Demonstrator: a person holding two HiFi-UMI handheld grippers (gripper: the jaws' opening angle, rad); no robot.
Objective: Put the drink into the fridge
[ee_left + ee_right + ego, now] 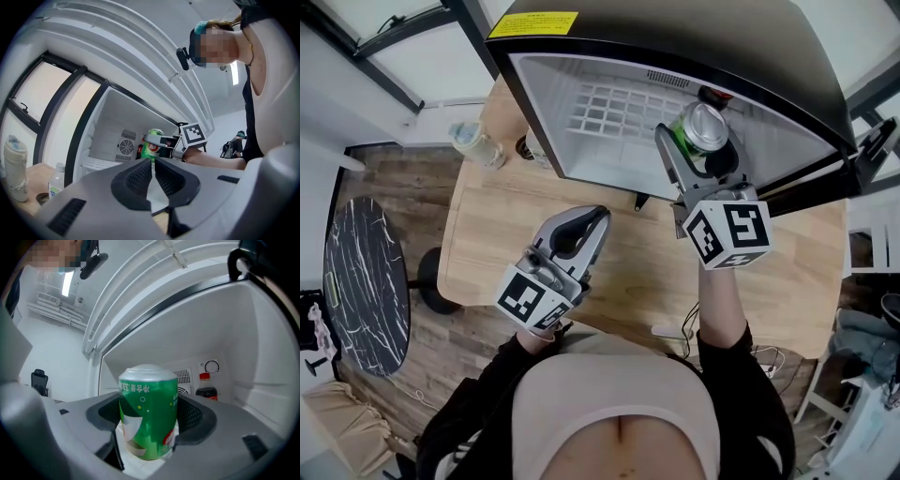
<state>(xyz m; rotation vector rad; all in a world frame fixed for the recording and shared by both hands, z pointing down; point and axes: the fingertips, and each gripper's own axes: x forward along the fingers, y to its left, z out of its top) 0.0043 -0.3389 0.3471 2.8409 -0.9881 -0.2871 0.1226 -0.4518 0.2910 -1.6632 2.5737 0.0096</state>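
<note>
Right gripper (698,142) jaws squeeze green can (149,413), upright, at fridge (609,112) mouth. Left gripper (595,217), 7 o'clock from can, jaws together, empty.

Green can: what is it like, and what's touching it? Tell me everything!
The green can looks like shiny metal, with a silver end on top and white and red print on its side. It stands upright, squeezed on both sides by the dark pads of the right gripper. It is held just inside the open fridge. Whether it touches the fridge floor can't be seen.

2 black sleeves (761,398), beige top (619,389)
</note>
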